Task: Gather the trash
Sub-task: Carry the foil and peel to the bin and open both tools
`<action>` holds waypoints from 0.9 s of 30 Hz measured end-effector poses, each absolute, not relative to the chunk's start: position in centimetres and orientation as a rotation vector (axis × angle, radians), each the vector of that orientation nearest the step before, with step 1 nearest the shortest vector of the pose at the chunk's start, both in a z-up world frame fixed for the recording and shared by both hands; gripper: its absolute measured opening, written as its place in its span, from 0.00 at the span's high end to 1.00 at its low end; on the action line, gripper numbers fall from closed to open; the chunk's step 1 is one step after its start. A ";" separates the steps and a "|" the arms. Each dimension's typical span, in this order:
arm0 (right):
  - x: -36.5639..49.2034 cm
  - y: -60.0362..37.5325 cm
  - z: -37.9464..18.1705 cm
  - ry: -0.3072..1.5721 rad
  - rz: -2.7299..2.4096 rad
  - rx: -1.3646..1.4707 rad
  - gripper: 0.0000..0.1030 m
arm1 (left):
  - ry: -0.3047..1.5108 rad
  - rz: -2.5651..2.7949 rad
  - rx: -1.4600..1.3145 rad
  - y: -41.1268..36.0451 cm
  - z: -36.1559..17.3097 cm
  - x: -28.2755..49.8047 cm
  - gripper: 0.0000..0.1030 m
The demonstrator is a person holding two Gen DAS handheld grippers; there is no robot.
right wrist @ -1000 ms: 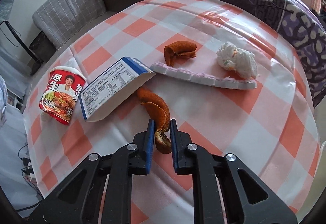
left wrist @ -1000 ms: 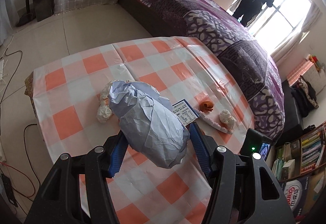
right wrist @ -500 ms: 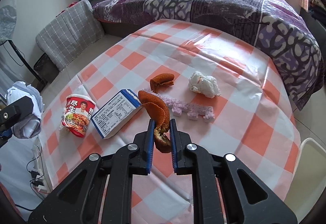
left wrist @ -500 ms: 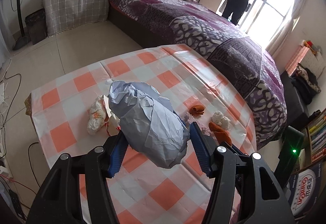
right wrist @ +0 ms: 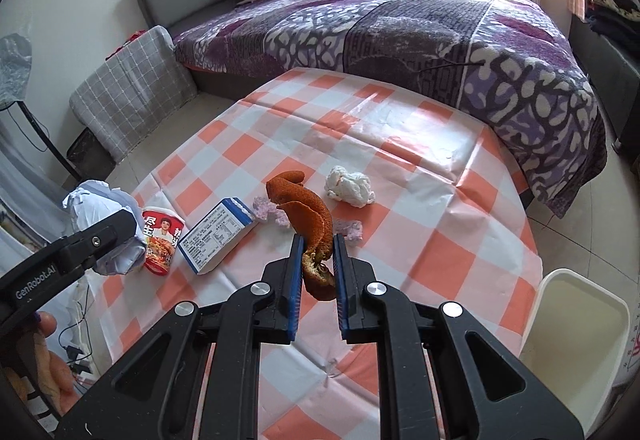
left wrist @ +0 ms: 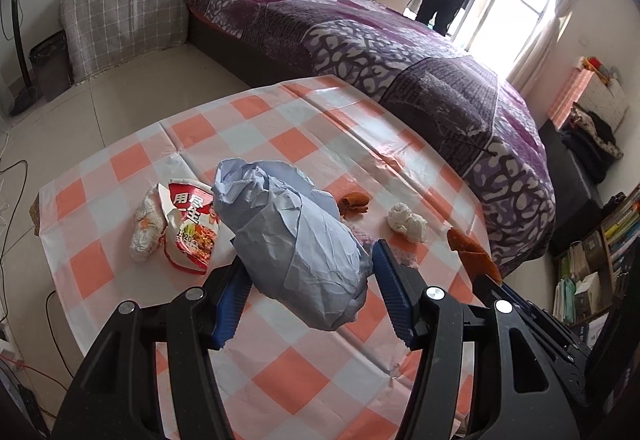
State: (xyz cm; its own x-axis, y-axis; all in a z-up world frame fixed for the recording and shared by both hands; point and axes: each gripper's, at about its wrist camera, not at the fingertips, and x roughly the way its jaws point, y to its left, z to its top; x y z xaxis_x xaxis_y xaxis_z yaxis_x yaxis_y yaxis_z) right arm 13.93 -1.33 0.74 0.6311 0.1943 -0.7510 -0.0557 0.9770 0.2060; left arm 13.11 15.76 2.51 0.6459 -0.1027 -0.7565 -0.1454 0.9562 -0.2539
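Both grippers are rising off the table point(right wrist: 460, 224): right gripper point(right wrist: 316, 264) clamping the peel point(right wrist: 312, 216), left gripper point(left wrist: 308, 276) pinching the paper wad point(left wrist: 296, 236). The bin point(right wrist: 576, 336) is coming into view, so dropping looks next.

Tablecloth point(right wrist: 420, 144) glossy plastic, creased. On it: crumpled matt paper wad point(left wrist: 296, 240), rough orange peel point(right wrist: 312, 216), printed card box point(right wrist: 218, 236), soft tissue point(right wrist: 350, 184).
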 end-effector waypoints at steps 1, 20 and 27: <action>13.7 -1.8 1.0 0.873 0.140 0.174 0.87 | 0.873 0.019 -0.300 15.4 2.5 13.1 0.43; 10.3 -12.1 2.5 0.890 -0.024 0.273 0.87 | 0.894 -0.100 -0.196 7.5 1.4 13.3 0.43; 8.9 -16.9 1.2 0.981 -0.142 0.331 0.87 | 0.906 -0.139 -0.180 5.3 1.0 13.2 0.43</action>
State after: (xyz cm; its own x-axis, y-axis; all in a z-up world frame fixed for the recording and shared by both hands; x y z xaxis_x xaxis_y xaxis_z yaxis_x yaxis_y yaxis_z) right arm 8.94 -16.88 1.18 0.5518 0.0311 -0.8334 0.2653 0.9408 0.2108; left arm 13.23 5.26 0.98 0.6094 -0.1956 -0.7684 0.0444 0.9760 -0.2132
